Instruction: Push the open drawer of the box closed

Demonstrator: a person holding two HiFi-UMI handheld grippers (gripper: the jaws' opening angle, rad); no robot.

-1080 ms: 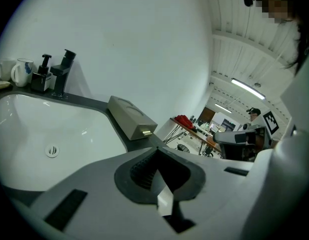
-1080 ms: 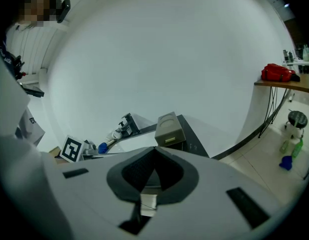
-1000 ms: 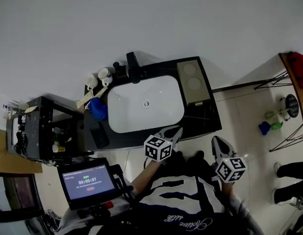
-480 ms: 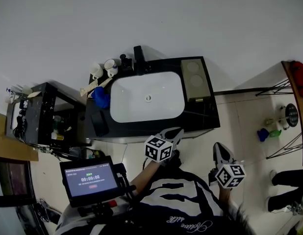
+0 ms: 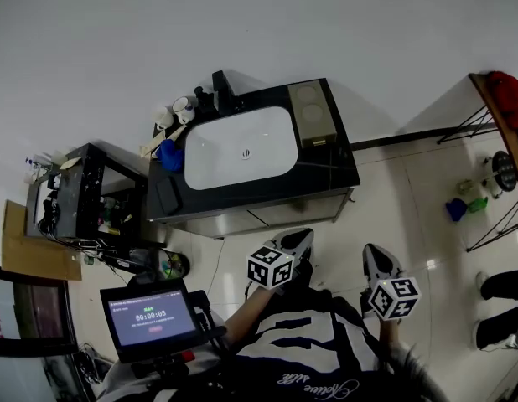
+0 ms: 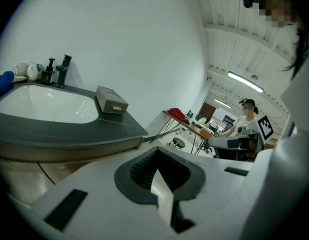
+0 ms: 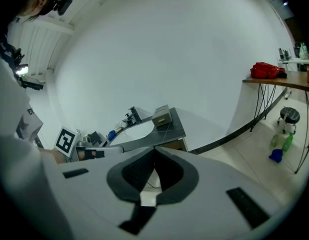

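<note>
A grey-beige box stands at the right end of a black sink counter; its small drawer pokes out a little at the front. In the left gripper view the box lies far ahead on the counter, and in the right gripper view the box is small and distant. My left gripper and right gripper hover over the tiled floor, well short of the counter. Both are shut with nothing between their jaws.
A white basin, a black tap, cups and a blue cloth share the counter. A black rack stands to its left, a screen near me. A table with a red bundle and floor bottles lie right.
The counter and box now sit farther up and away in the head view, with more floor between them and my grippers. Both grippers remain shut and close to my body.
</note>
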